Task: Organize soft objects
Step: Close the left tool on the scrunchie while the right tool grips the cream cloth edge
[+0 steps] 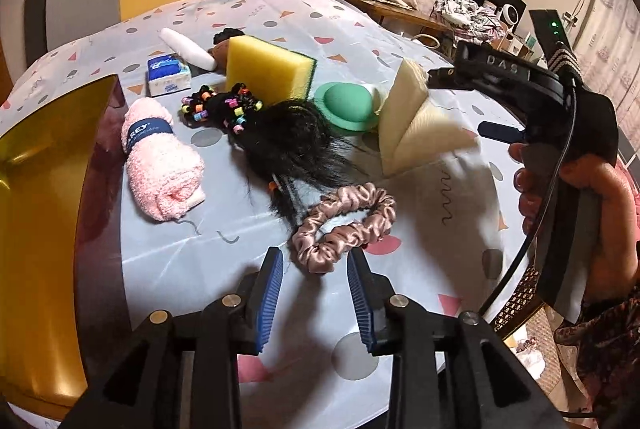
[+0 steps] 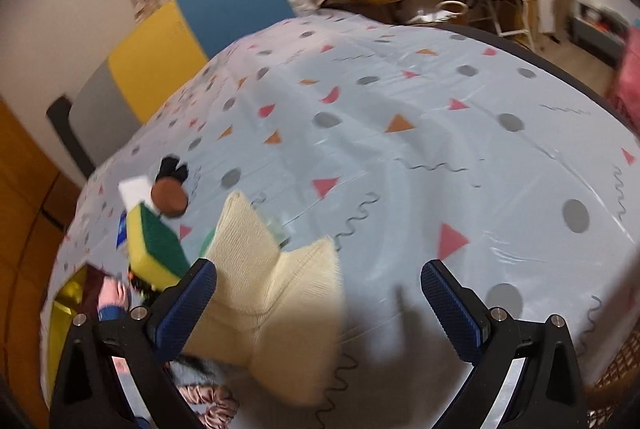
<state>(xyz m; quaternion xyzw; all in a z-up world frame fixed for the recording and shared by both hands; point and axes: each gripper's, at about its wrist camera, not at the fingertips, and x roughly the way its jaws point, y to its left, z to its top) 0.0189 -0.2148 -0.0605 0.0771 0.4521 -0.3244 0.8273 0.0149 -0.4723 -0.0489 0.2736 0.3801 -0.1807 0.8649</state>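
Little sorted so far, by the look of it. Across most of both views, a table (image 1: 420, 189) under a patterned cloth, soft things scattered loose on it. At the far left of the left wrist view, a gold tray (image 1: 44, 189), possibly the collecting place, though contents not visible. Centre of that view: a black wig (image 1: 288, 145) with coloured beads, lying flat. Above it, a yellow sponge (image 1: 268, 69) standing on edge. Right of centre, a cream folded cloth (image 1: 408, 125), blurred, propped open like a tent; in the right wrist view the same cloth sits low and left of centre. Left of centre, a rolled pink towel (image 1: 160, 165) just beside the tray. Lower centre, a pink satin scrunchie (image 1: 344, 225) touching the wig's ends. Middle right, a green round puff (image 1: 352, 105) near the cloth. Upper left, a tissue pack (image 1: 168, 75) and a white tube (image 1: 188, 49). Left gripper (image 1: 316, 293) at the bottom, fingers partly apart, nothing between them, scrunchie just ahead. Right gripper (image 2: 320, 305) spread wide, gripping nothing, left finger against the cloth's edge. Nearly everything left to gather, judging from the spread.
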